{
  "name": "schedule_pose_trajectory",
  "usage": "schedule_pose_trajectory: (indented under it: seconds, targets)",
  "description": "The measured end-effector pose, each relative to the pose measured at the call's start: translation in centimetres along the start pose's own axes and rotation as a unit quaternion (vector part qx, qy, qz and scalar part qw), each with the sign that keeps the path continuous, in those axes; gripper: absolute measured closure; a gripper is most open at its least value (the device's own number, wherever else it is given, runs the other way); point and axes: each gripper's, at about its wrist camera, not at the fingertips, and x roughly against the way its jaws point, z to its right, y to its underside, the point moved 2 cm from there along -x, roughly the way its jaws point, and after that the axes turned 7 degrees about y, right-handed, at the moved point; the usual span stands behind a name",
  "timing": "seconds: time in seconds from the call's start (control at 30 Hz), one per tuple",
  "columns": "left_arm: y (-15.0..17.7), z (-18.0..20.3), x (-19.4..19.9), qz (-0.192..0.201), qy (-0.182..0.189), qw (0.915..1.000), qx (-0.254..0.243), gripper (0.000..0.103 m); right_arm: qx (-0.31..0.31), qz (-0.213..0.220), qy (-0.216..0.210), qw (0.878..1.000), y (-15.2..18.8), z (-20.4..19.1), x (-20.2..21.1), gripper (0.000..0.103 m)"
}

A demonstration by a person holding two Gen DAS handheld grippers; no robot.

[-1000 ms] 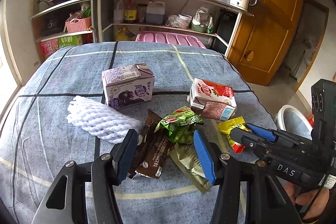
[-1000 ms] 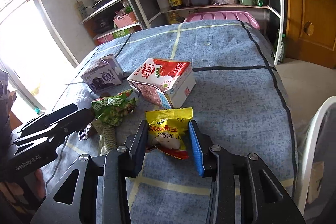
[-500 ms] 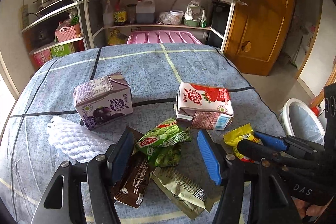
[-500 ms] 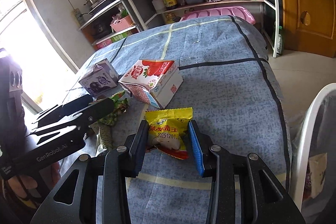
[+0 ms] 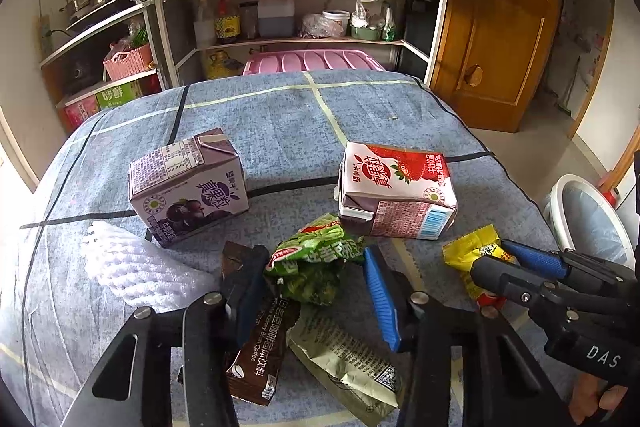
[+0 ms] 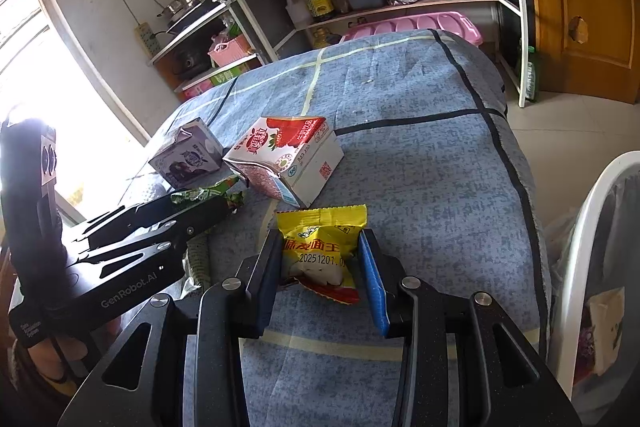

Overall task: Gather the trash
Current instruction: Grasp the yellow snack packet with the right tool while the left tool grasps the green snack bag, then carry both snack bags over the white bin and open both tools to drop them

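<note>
Trash lies on the blue checked table. My left gripper is open, its jaws on either side of a crumpled green wrapper. Below it lie a brown coffee packet and a beige wrapper. A purple carton, a strawberry carton and white foam netting lie around them. My right gripper is shut on a yellow snack wrapper, also visible in the left wrist view.
A white bin with a clear liner stands off the table's right edge, also in the left wrist view. Behind the table are a pink stool, loaded metal shelves and a wooden door.
My left gripper has moved right and forward, from over the brown packet to around the green wrapper. My right gripper has kept its hold on the yellow wrapper and shifted slightly.
</note>
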Motion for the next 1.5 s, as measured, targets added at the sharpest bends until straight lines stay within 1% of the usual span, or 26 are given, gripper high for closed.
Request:
schedule_pose_trajectory:
  seconds: [0.03, 0.17, 0.23, 0.37, 0.53, 0.8, 1.0, 1.1, 1.37, 1.5]
  targets:
    - [0.0, 0.1, 0.1, 0.001, -0.001, 1.0, -0.001, 0.064, 0.0, 0.0, 0.0, 1.0, 0.0, 0.0, 0.0, 0.064]
    - [0.2, 0.2, 0.1, -0.002, 0.0, 1.0, -0.005, 0.067, -0.003, 0.001, -0.002, 1.0, 0.1, 0.0, 0.1, 0.064]
    - [0.2, 0.1, 0.4, 0.004, -0.001, 1.0, 0.0, 0.07, -0.004, 0.001, -0.003, 1.0, 0.0, 0.2, 0.1, 0.064]
    - [0.1, 0.1, 1.3, 0.014, -0.001, 0.9999, 0.001, 0.072, -0.006, 0.003, -0.005, 1.0, 0.0, 0.3, 0.3, 0.064]
    - [0.2, 0.4, 2.9, 0.026, 0.009, 0.9996, 0.005, 0.072, -0.006, 0.008, -0.013, 1.0, 0.2, 0.3, 1.0, 0.064]
    - [0.4, 2.2, 5.7, 0.043, 0.019, 0.9989, -0.002, 0.072, 0.001, 0.035, -0.01, 0.999, 0.5, 0.2, 4.0, 0.064]
    - [0.4, 5.0, 7.0, 0.049, 0.045, 0.9976, -0.015, 0.072, -0.001, 0.058, 0.004, 0.998, 1.1, 1.6, 7.2, 0.064]
    - [0.4, 7.1, 7.3, 0.052, 0.058, 0.9965, -0.03, 0.072, -0.006, 0.067, 0.014, 0.998, 1.4, 2.6, 8.6, 0.064]
    - [0.3, 13.3, 7.2, 0.051, 0.109, 0.9908, -0.061, 0.071, -0.036, 0.09, 0.047, 0.994, 1.9, 7.2, 12.6, 0.064]
    - [0.2, 16.3, 6.6, 0.046, 0.131, 0.9873, -0.077, 0.071, -0.049, 0.098, 0.072, 0.991, 2.3, 9.7, 14.2, 0.064]
